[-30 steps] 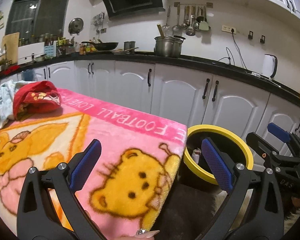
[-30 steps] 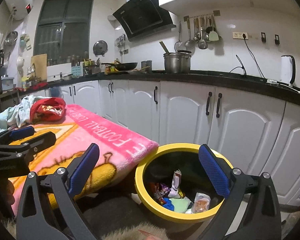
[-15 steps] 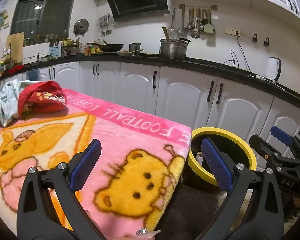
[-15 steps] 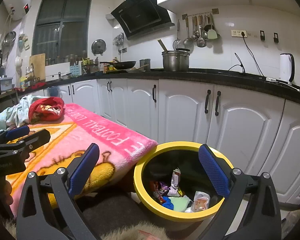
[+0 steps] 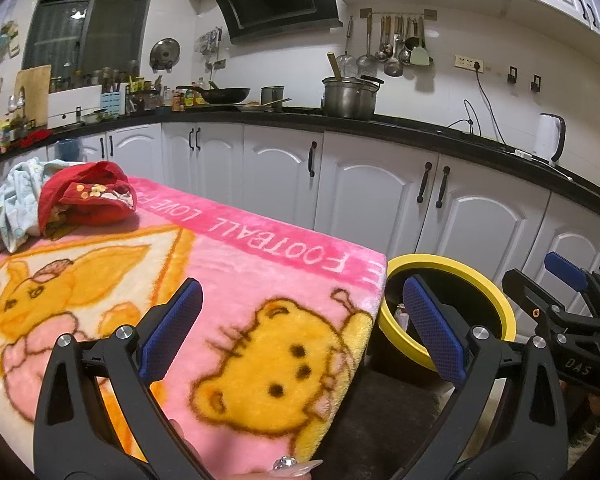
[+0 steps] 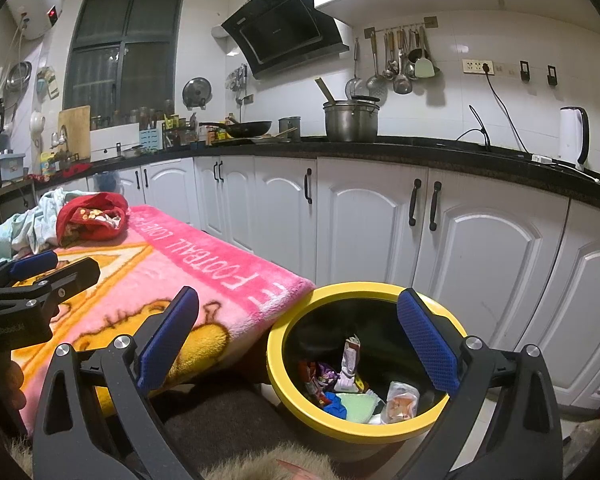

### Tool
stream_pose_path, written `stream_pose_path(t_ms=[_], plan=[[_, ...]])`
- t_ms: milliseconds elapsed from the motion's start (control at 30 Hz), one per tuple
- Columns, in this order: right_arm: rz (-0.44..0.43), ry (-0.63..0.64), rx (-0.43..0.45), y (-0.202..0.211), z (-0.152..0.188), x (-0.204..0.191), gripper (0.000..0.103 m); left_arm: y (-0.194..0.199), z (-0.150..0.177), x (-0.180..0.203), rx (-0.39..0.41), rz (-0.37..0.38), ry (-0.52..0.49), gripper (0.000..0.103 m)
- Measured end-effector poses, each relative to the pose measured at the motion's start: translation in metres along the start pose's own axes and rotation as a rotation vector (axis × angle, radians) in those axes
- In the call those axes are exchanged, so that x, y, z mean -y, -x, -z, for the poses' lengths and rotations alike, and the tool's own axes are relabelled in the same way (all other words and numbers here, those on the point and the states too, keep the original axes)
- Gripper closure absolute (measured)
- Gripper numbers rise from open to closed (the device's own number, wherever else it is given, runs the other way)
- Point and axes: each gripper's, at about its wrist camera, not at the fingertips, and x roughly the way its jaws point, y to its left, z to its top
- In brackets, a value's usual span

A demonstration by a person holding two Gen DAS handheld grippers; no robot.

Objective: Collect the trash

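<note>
- Kitchen cabinets (image 5: 364, 184) run behind a table under a pink blanket (image 5: 228, 280). From the left wrist view, the left gripper (image 5: 300, 328) hangs wide open and empty over the blanket's near corner. No loose trash shows on the blanket, only a red cloth (image 5: 84, 200) at the far end.
- From the right wrist view, the right gripper (image 6: 296, 340) is also wide open and empty, above the yellow-rimmed bin (image 6: 288, 384), which touches the blanket's edge. Wrappers (image 6: 352, 384) lie inside. The right gripper is nearer the bin.

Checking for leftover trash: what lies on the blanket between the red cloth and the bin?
Nothing: the blanket is bare from red cloth to yellow-rimmed bin, in both wrist views.
</note>
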Motion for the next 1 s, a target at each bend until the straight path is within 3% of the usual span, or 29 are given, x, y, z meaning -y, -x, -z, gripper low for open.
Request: stream_pose_path(t_ms=[1000], plan=[[0.008,-0.009,-0.007,-0.0012,0.0011,0.0018,0.006,-0.0011,0.0009,-0.0025,-0.011,-0.004,0.006,0.011]])
